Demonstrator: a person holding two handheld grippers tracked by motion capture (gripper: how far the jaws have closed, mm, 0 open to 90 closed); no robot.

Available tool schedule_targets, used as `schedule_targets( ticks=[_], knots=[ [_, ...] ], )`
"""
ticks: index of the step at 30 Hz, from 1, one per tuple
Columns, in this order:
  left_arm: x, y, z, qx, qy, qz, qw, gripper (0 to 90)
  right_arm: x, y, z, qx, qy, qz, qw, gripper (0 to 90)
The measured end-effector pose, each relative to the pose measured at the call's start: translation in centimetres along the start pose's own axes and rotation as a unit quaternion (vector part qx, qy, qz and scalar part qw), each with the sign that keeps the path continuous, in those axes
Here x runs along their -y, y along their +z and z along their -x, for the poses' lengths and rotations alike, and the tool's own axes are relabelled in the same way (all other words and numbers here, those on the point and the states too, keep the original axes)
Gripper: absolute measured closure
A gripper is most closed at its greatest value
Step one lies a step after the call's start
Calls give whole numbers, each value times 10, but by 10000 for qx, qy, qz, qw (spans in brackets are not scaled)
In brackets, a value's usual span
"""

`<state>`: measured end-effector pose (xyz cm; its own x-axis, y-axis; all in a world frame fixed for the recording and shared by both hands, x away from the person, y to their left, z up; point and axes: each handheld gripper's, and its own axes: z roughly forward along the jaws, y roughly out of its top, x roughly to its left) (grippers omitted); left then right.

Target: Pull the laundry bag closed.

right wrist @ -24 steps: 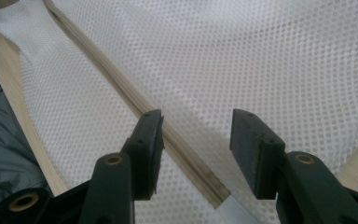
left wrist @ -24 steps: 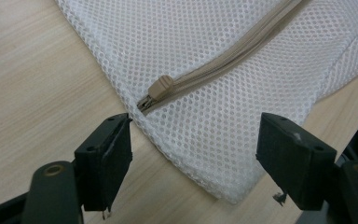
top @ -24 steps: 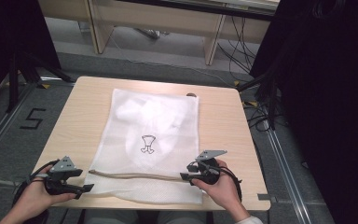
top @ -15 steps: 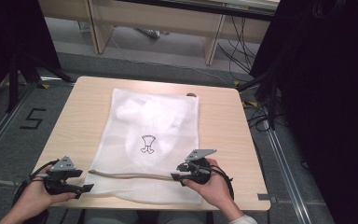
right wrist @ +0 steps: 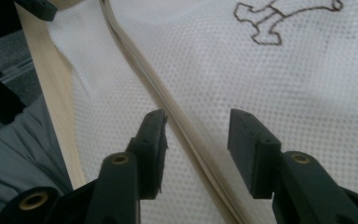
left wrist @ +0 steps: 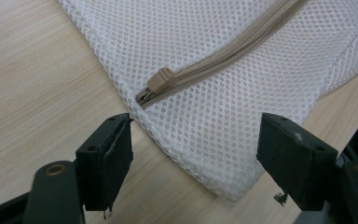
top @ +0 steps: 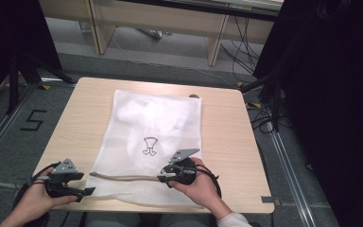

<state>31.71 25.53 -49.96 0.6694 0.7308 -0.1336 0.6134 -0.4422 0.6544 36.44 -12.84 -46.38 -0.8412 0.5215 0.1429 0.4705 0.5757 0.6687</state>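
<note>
Right gripper (top: 164,174) low over the zipper (right wrist: 168,105) (jaws astride, apart)

1. The bag (top: 153,142) is white open-weave mesh cloth, matt, with small round holes and a stitched brown outline figure (top: 149,145).
2. Its zip (left wrist: 223,53) is beige woven tape; the pull (left wrist: 160,80) looks like smooth beige plastic.
3. The counter (top: 227,137) is pale wood-grain, smooth and matt.
4. The left claw (left wrist: 193,163) is black matt plastic with brassy metal rivets.
5. The right claw (right wrist: 196,149) is likewise matt black, faintly scuffed.
</note>
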Motion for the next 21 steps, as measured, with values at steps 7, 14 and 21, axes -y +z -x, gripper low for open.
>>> schedule_targets(
  ticks=[7, 14, 21],
  knots=[
    [0, -1, 0, 53, 45, 25, 10000, 260, -20, 17, -14, -98, -291, 84, 9995, 614],
    [0, 1, 0, 52, -14, 4, 10000, 259, -39, 31, -23, -162, -490, 83, 9986, 603],
    [0, 0, -1, 77, 54, 3, 10000, 259, -53, 48, -34, -256, -606, 52, 9978, 592]
  ],
)
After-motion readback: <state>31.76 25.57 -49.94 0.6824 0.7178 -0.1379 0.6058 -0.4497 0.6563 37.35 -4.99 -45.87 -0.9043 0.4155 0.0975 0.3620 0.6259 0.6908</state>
